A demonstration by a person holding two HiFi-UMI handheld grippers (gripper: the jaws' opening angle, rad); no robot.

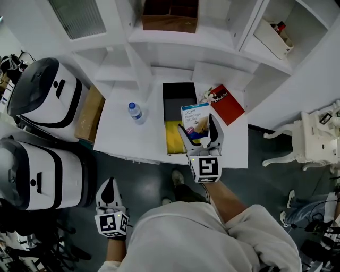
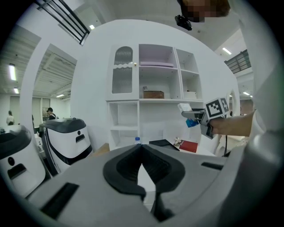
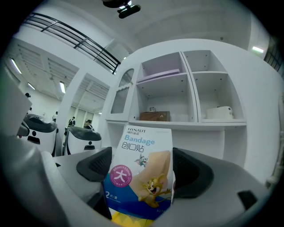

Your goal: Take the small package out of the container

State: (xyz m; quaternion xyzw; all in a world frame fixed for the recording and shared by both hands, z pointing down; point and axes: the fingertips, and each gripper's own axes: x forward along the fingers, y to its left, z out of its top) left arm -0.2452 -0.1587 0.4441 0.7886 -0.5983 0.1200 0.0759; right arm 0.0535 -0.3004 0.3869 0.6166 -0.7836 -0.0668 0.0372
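Observation:
My right gripper (image 1: 198, 128) is shut on a small blue and white bandage package (image 1: 194, 118) and holds it upright just above the long black container (image 1: 178, 98) on the white table (image 1: 127, 137). Yellow contents (image 1: 173, 138) show in the container's near end. In the right gripper view the package (image 3: 142, 170) fills the gap between both jaws of the right gripper (image 3: 140, 173). My left gripper (image 1: 110, 186) hangs low at the left, off the table, over the floor. Its jaws are shut and empty in the left gripper view (image 2: 142, 163), where the right gripper (image 2: 207, 116) shows with the package (image 2: 191, 122).
A water bottle (image 1: 136, 112) stands left of the container and a red booklet (image 1: 227, 104) lies right of it. Two big white machines (image 1: 45, 94) (image 1: 40, 172) and a cardboard box (image 1: 89, 112) stand left. White shelves with a brown box (image 1: 170, 16) rise behind; a white chair (image 1: 313, 133) is right.

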